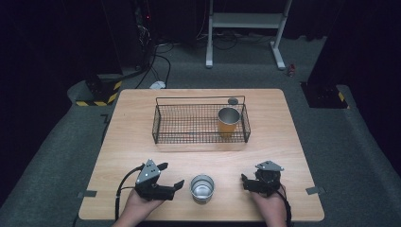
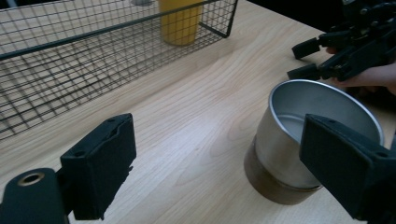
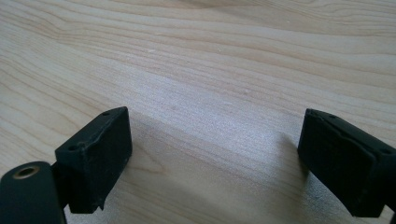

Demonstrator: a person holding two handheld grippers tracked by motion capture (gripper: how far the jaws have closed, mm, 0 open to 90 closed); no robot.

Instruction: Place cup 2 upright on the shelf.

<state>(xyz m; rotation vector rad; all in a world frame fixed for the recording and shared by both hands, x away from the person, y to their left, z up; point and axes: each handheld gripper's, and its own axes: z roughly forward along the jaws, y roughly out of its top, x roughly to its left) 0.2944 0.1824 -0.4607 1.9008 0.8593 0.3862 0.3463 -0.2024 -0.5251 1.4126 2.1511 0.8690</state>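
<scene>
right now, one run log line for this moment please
left tongs: open, beside silver cup | right tongs: open, empty | orange cup: upright in wire basket

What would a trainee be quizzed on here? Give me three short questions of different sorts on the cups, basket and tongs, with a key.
1. True or false: the orange cup stands inside the wire basket.
2. Multiple choice: the silver cup on the table is A) between the left tongs and the right tongs, B) inside the basket, C) lying on its side.
3. Fill in: in the left gripper view the left tongs' jaws stand ____, with nothing gripped.

Key: 1 true. 2 A. 3 open.
</scene>
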